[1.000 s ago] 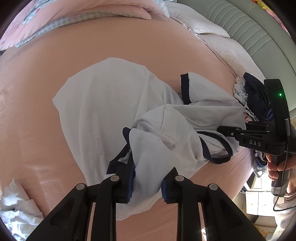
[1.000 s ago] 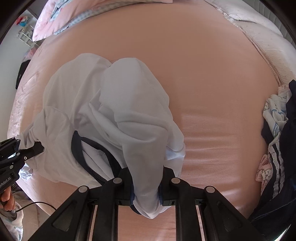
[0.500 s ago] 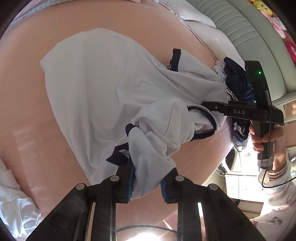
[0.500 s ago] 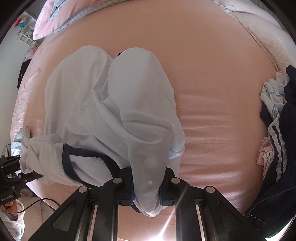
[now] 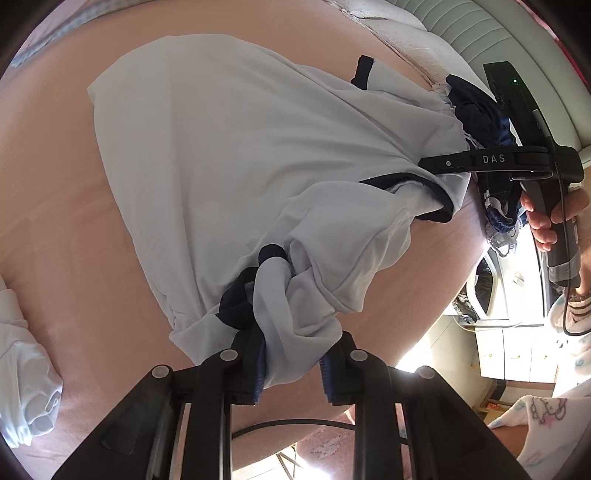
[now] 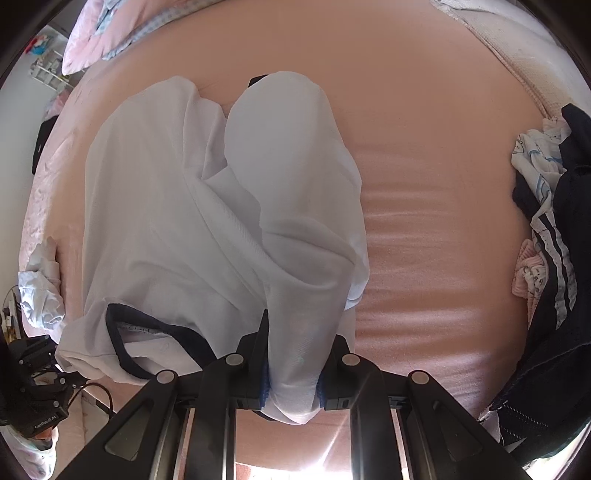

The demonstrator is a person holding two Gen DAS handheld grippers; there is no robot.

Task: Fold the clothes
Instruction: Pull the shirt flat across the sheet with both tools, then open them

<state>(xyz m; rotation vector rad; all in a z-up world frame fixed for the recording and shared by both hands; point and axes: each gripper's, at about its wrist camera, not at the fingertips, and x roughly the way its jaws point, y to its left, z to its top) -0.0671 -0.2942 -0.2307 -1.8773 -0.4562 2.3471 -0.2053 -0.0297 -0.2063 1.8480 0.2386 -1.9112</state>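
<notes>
A white T-shirt with navy trim lies spread on the pink bed sheet, its near end bunched and lifted. My left gripper is shut on a twisted wad of the shirt at its navy collar. In the right wrist view the same shirt drapes toward me, and my right gripper is shut on a thick fold of its white cloth. The right gripper also shows in the left wrist view, held by a hand at the shirt's right corner. The left gripper appears at the lower left of the right wrist view.
A heap of navy and patterned clothes lies at the bed's right side. Crumpled white cloth sits at the left edge. A pink pillow and a padded green headboard border the far end. The bed's near edge drops to the floor.
Both grippers have drawn the shirt toward the bed's near edge, the left one moving more. The shirt now lies stretched flatter, and the bunched folds between the grippers have pulled out.
</notes>
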